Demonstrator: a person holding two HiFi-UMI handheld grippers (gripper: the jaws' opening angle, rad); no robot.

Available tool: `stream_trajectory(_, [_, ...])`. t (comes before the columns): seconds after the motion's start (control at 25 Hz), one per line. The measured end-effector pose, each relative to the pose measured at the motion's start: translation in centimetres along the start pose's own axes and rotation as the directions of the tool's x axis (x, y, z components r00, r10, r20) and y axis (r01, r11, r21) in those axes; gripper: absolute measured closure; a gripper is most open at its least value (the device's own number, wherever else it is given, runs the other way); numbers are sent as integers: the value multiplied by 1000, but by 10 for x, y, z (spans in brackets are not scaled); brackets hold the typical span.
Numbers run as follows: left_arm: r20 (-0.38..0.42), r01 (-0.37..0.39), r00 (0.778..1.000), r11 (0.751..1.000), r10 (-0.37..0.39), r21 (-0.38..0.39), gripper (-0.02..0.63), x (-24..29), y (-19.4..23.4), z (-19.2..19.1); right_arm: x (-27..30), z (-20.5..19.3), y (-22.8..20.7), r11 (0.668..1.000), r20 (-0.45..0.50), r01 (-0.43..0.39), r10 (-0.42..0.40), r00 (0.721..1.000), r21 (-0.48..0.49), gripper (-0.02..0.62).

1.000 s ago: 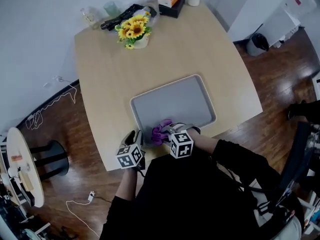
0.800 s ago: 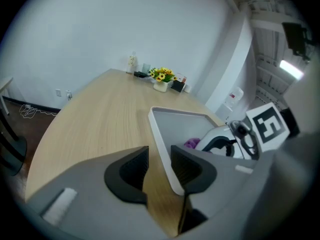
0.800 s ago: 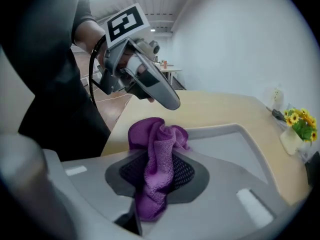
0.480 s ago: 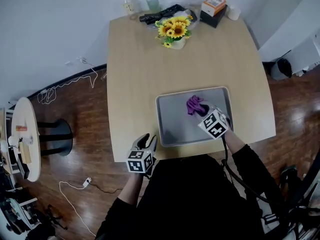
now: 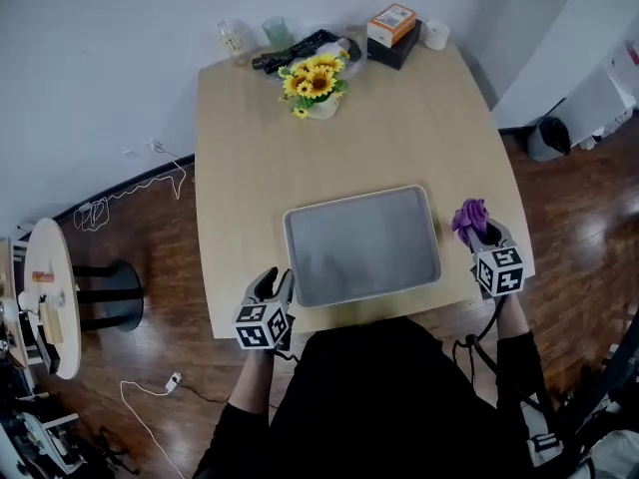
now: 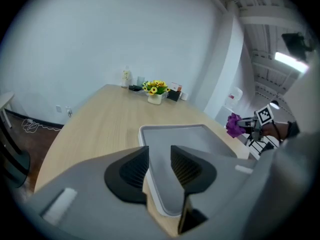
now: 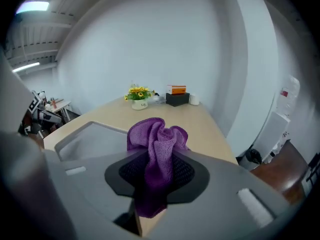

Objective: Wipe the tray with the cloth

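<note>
Clenching the purple cloth [image 5: 469,215], right gripper [image 5: 479,234] hangs just right of the tray [image 5: 359,245], over the desk [image 5: 399,138] near its right edge. Left gripper [image 5: 272,287], released and empty, sits by the tray's near-left corner.

Head view: high up, steeply down on whole table [image 5: 399,118]. Left gripper view: low at near edge, facing along tray [image 6: 200,139] twd flowers [image 6: 155,86]. Right gripper view: low at right edge, same way. All share tray, flowers.

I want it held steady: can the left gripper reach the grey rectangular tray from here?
Probably yes: the left gripper, jaws apart and empty, is at the near-left corner of the grey rectangular tray, nothing between them.
</note>
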State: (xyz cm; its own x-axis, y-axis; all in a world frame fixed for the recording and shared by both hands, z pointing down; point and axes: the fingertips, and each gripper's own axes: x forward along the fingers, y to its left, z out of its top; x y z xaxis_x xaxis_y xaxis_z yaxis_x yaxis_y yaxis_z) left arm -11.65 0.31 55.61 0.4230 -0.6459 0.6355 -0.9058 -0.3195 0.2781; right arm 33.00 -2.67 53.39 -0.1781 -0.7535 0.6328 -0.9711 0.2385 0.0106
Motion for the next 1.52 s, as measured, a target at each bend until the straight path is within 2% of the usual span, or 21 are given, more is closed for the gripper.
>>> stream_trajectory(0.2, [76,-65,995,994,58,93,486,-10,-18,27,-17,15,2,999,100,22,-19,995,-27,506])
stream_trajectory(0.32, [153,-86,986,993,73,85,491,-28,-41,54,-41,48,8,995,230,78,-63,971,-57,505])
stream_trajectory(0.4, [273,-87,960,992,60,91,494,-54,-66,92,-80,95,27,991,393,82,-33,919,-109,505])
stream_trajectory(0.52, [499,-141,867,968,19,208,510,-103,-104,155,-145,164,65,977,612,52,86,786,-205,506])
stream_trajectory(0.6, [584,-190,812,941,-10,280,522,-125,-123,181,-174,191,80,965,685,54,141,714,-255,506])
stream_trajectory(0.68, [622,-216,783,930,-16,296,531,-136,-130,193,-184,200,82,960,716,69,152,681,-270,506])
stream_trajectory(0.72, [628,-218,778,933,-11,286,534,-136,-130,194,-178,197,79,959,710,78,145,689,-272,506])
stream_trajectory(0.76, [625,-213,781,939,-1,268,538,-134,-127,192,-163,187,72,960,685,82,131,717,-269,505])
stream_trajectory(0.84, [601,-188,799,957,19,219,538,-126,-120,181,-112,148,50,971,572,54,91,815,-231,502])
stream_trajectory(0.92, [574,-163,818,971,35,173,538,-119,-116,170,-48,86,23,989,373,-4,59,926,-146,497])
stream_trajectory(0.96, [563,-156,825,975,42,157,538,-117,-114,165,-18,51,11,995,257,-26,51,965,-100,492])
stream_trajectory(1.0, [555,-154,831,977,47,147,538,-116,-113,162,9,16,2,997,143,-38,47,989,-63,492])
stream_trajectory(1.04, [548,-153,835,978,50,143,538,-115,-113,159,29,-16,-5,998,37,-44,46,998,-39,491])
stream_trajectory(1.12, [537,-151,842,978,50,145,539,-114,-113,156,52,-62,-12,999,-106,-50,49,993,-2,468])
stream_trajectory(1.16, [532,-149,845,977,48,149,540,-114,-114,156,55,-72,-14,998,-132,-53,56,990,25,405])
stream_trajectory(1.2, [527,-148,849,977,46,153,539,-113,-114,155,54,-74,-15,997,-133,-55,62,989,58,289])
stream_trajectory(1.24, [523,-146,851,977,44,155,538,-113,-114,154,50,-70,-16,995,-112,-54,63,992,89,205])
stream_trajectory(1.28, [519,-145,853,977,44,155,540,-113,-113,153,42,-59,-18,993,-73,-48,56,996,111,177])
stream_trajectory(1.4, [515,-138,856,978,39,155,538,-110,-110,148,2,2,-21,988,129,-32,13,992,152,169])
stream_trajectory(1.44, [514,-134,857,978,34,158,538,-109,-110,148,-15,31,-18,985,219,-46,8,976,166,175])
stream_trajectory(1.52, [511,-119,860,979,18,166,540,-106,-111,150,-51,91,-4,977,391,-107,27,920,183,321])
